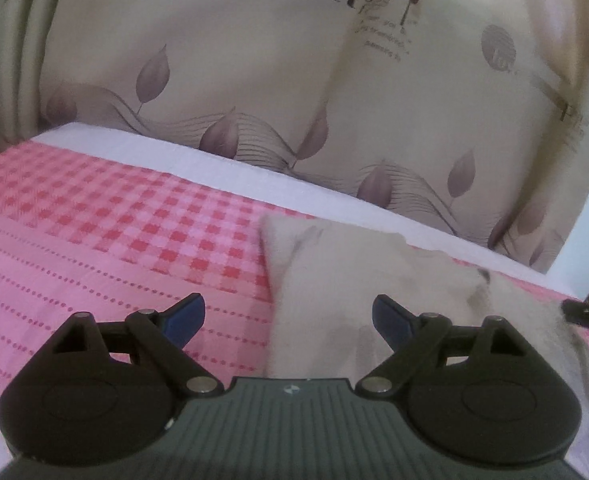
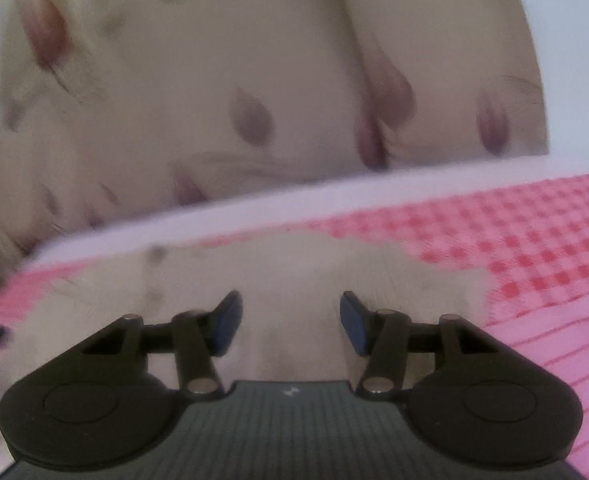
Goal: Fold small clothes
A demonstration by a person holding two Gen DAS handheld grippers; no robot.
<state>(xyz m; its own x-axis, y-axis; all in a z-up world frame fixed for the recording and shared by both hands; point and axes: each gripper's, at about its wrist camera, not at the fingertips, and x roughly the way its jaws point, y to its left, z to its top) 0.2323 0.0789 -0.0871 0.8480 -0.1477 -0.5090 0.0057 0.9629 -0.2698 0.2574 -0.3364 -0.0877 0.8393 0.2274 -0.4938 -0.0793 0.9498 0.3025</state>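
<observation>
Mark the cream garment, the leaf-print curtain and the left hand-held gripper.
cream garment (image 1: 334,272): left wrist view, flat middle.
leaf-print curtain (image 1: 254,80): left wrist view, plain centre panel.
left hand-held gripper (image 1: 288,316): left wrist view, between open fingertips.

Left tool (image 1: 288,320) jaws spread wide, holding nothing; right tool (image 2: 290,320) likewise, level.

The garment (image 1: 358,288) lies flat on the bed (image 1: 114,240). In the left wrist view it sits ahead of the left tongs (image 1: 289,320) and to their right, its near part passing under the right finger; bare bedcover spreads ahead and to the left. In the right wrist view the garment (image 2: 294,276) lies directly ahead of and beneath the right tongs (image 2: 290,322), with bedcover off to their right. Behind the bed's far edge hangs a curtain (image 1: 274,80), well beyond both tongs.
</observation>
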